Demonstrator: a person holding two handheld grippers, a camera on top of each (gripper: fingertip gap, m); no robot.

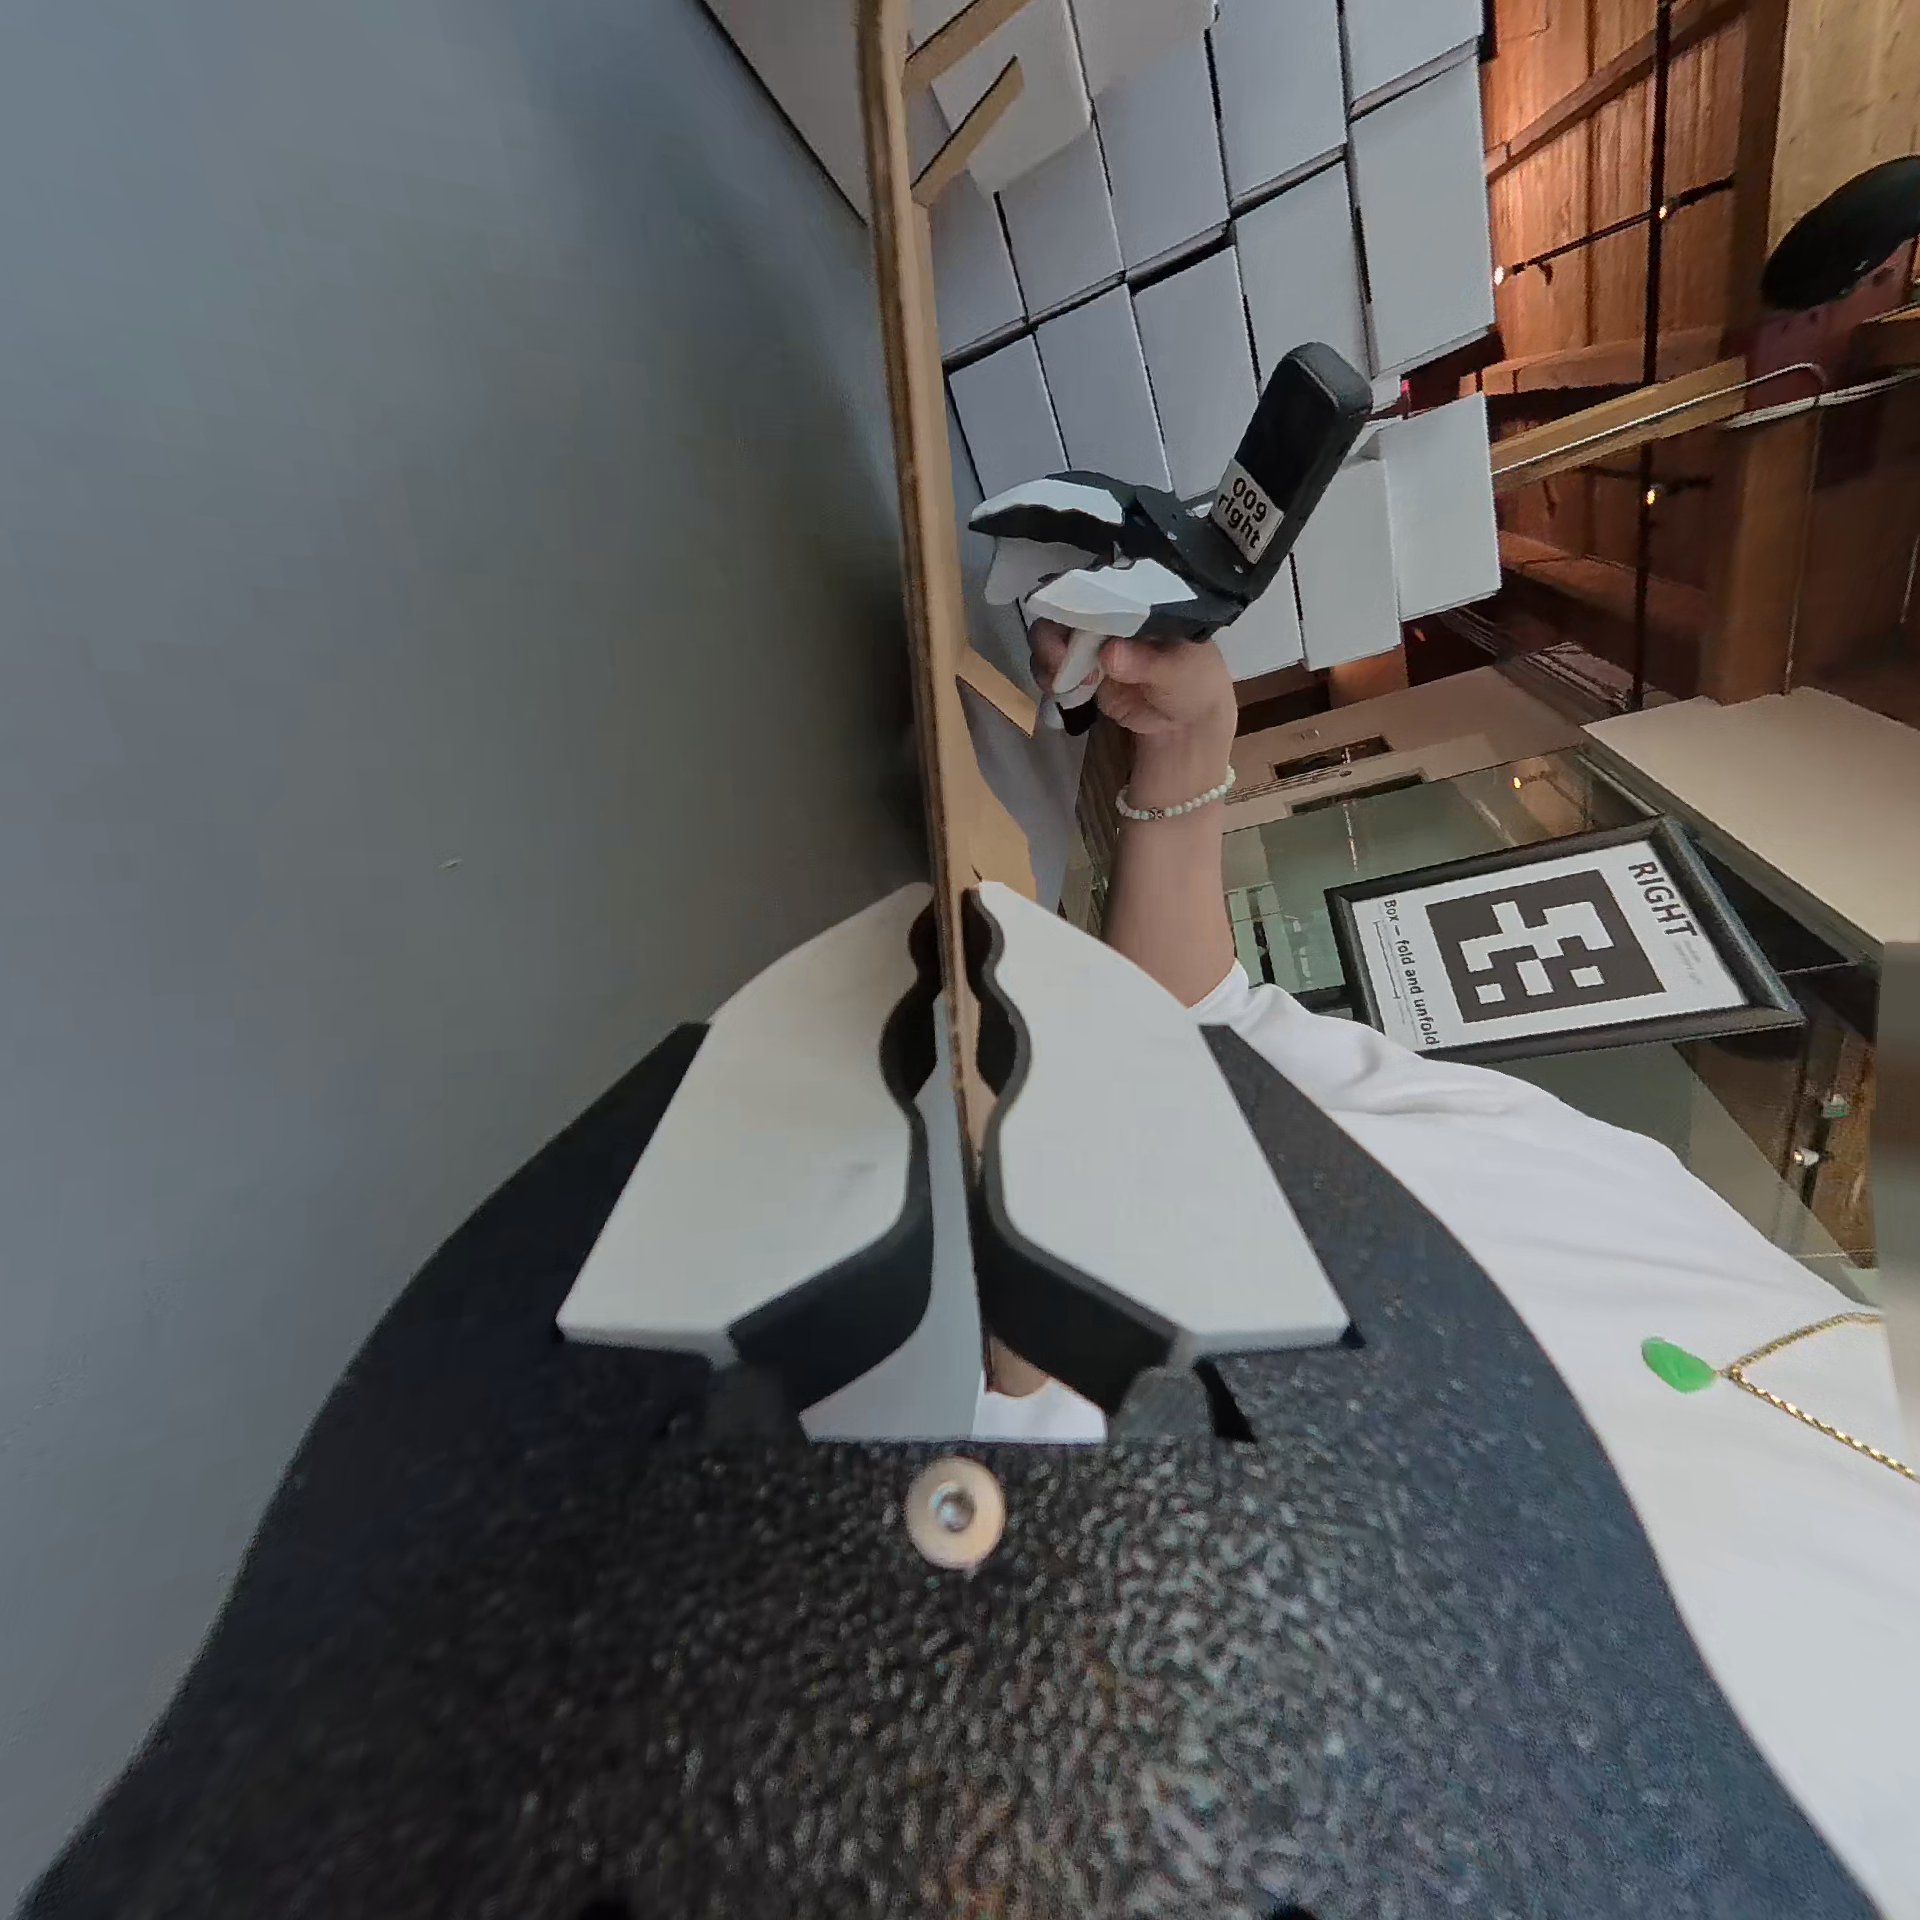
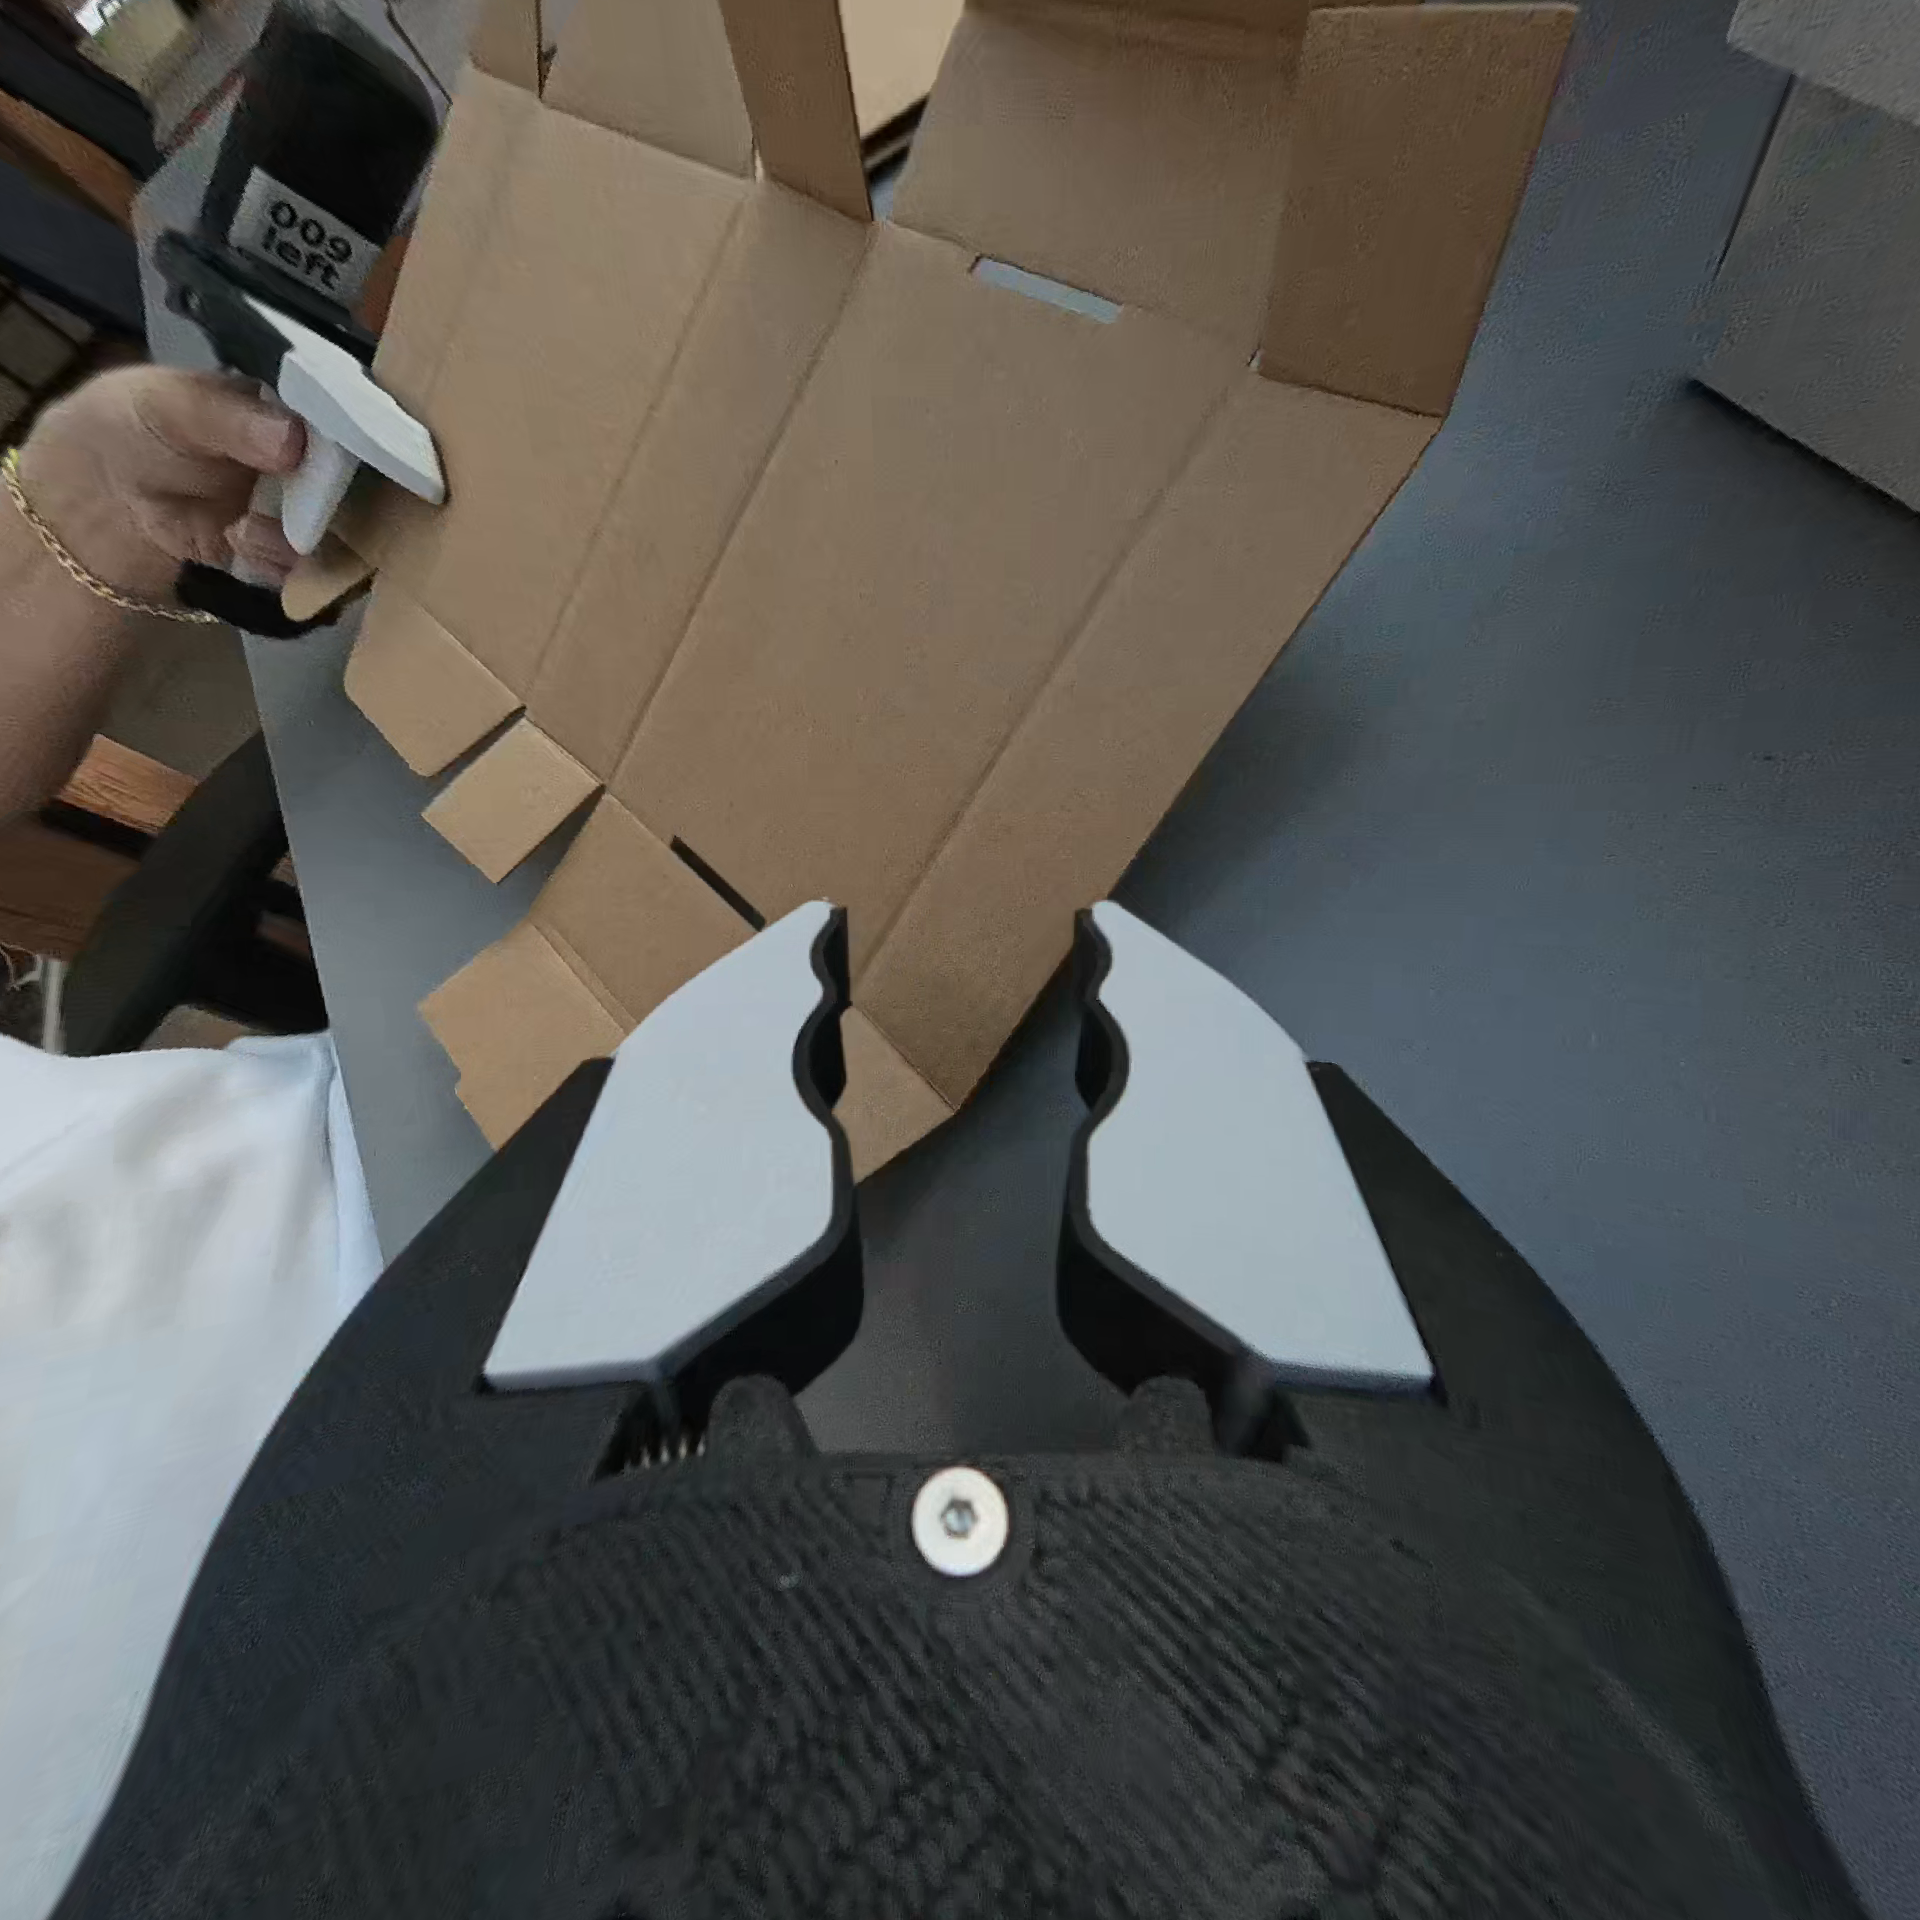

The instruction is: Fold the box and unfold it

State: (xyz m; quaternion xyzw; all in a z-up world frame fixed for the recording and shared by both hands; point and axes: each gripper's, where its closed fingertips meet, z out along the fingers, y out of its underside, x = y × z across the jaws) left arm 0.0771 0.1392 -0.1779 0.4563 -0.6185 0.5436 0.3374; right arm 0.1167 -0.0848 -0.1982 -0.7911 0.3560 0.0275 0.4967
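A brown cardboard box blank (image 2: 883,499) is unfolded, with creases and flaps, over the grey table (image 2: 1507,779). My left gripper (image 1: 951,914) is shut on its edge; the cardboard (image 1: 914,520) runs edge-on up between my fingers. In the right wrist view the left gripper (image 2: 416,468) grips the blank's left edge and holds that side raised. My right gripper (image 2: 961,925) is open and empty, just over the blank's near corner. It also shows in the left wrist view (image 1: 997,551), open beside the cardboard.
A wall of stacked white boxes (image 1: 1195,260) stands behind. A framed sign (image 1: 1538,945) stands to the right. White boxes (image 2: 1818,260) sit on the table at far right. A person's white sleeve (image 2: 135,1299) is at left.
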